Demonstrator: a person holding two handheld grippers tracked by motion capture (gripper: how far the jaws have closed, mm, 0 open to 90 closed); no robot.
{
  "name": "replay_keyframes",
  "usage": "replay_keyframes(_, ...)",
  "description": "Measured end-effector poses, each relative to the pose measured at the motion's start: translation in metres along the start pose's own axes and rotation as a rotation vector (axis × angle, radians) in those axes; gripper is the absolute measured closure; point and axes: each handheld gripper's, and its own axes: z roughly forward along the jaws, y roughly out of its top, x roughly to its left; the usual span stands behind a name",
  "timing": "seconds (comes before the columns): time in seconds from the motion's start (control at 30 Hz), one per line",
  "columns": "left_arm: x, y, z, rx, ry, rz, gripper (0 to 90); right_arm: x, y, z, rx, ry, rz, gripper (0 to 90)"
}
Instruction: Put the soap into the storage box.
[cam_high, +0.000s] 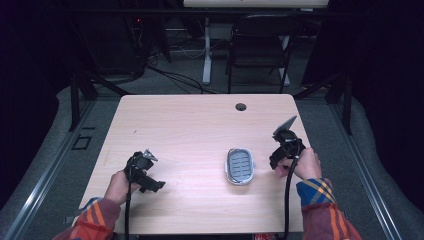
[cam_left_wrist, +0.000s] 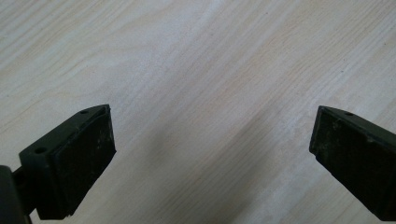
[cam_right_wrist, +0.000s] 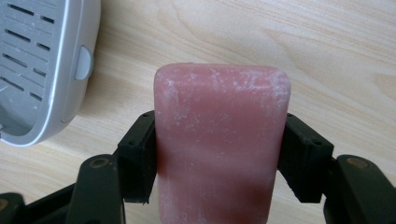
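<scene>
Two black jaws of my right claw (cam_right_wrist: 217, 154) press the long sides of a pink soap bar (cam_right_wrist: 219, 144), holding it firmly; its long axis runs straight out from me, rounded far end forward, and its near end is cut off at the bottom edge of the right gripper view. White scuffing clouds its surface. Just beyond and to the side lies a grey slotted soap dish (cam_right_wrist: 42, 70), partly out of frame, on the wooden counter (cam_right_wrist: 336, 51). From the high view the dish (cam_high: 240, 165) sits between my hands. My left claw (cam_left_wrist: 212, 154) gapes wide over bare wood, holding nothing.
</scene>
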Motion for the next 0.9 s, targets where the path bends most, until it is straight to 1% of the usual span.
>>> replay_keyframes(0.03, 0.0, 0.0, 0.0, -0.002, 0.001, 0.001, 0.1, 0.0, 0.0, -0.001, 0.004, 0.004, -0.007, 37.1)
replay_keyframes(0.07, 0.0, 0.0, 0.0, -0.002, 0.001, 0.001, 0.1, 0.001, 0.0, -0.002, -0.007, 0.003, -0.004, 37.1)
replay_keyframes(0.1, 0.0, 0.0, 0.0, -0.002, 0.001, 0.001, 0.1, 0.001, 0.001, -0.004, -0.006, 0.004, -0.012, 37.1)
replay_keyframes(0.23, 0.0, -0.001, 0.0, -0.001, 0.002, 0.001, 0.1, 0.004, 0.001, -0.008, -0.02, 0.009, -0.017, 37.1)
replay_keyframes(0.33, 0.0, -0.001, -0.001, -0.002, 0.004, 0.0, 0.1, 0.007, 0.002, -0.013, -0.021, -0.004, -0.028, 37.1)
replay_keyframes(0.37, 0.0, -0.001, -0.001, -0.002, 0.003, 0.0, 0.1, 0.009, 0.002, -0.013, -0.031, -0.004, -0.025, 37.1)
replay_keyframes(0.43, 0.0, -0.001, -0.001, -0.002, 0.003, 0.001, 0.2, 0.012, 0.002, -0.017, -0.035, -0.006, -0.034, 37.1)
replay_keyframes(0.47, 0.0, -0.001, -0.001, -0.001, 0.005, 0.0, 0.1, 0.012, 0.003, -0.018, -0.035, 0.001, -0.041, 37.1)
replay_keyframes(0.5, 0.0, -0.001, -0.001, 0.0, 0.004, -0.001, 0.1, 0.013, 0.003, -0.019, -0.035, -0.003, -0.047, 37.1)
replay_keyframes(0.53, 0.0, -0.001, -0.001, 0.001, 0.005, 0.0, 0.2, 0.013, 0.004, -0.021, -0.023, 0.002, -0.058, 37.1)
replay_keyframes(0.57, 0.0, -0.001, -0.001, 0.001, 0.005, 0.0, 0.1, 0.014, 0.003, -0.022, -0.044, 0.012, -0.043, 37.1)
replay_keyframes(0.6, 0.0, -0.001, -0.001, 0.002, 0.006, 0.002, 0.1, 0.014, 0.003, -0.022, -0.039, 0.016, -0.046, 37.1)
replay_keyframes(0.63, -0.001, -0.001, -0.002, 0.003, 0.007, 0.002, 0.1, 0.015, 0.002, -0.024, -0.037, 0.006, -0.049, 37.1)
replay_keyframes(0.67, -0.001, -0.001, -0.002, 0.002, 0.007, 0.0, 0.1, 0.015, 0.003, -0.025, -0.035, 0.006, -0.057, 37.1)
replay_keyframes(0.73, -0.001, -0.001, -0.002, 0.002, 0.008, 0.0, 0.1, 0.018, 0.002, -0.027, -0.047, -0.003, -0.048, 37.1)
replay_keyframes(0.9, -0.001, -0.002, -0.002, -0.001, 0.007, -0.002, 0.1, 0.021, 0.003, -0.032, -0.043, -0.014, -0.067, 37.2)
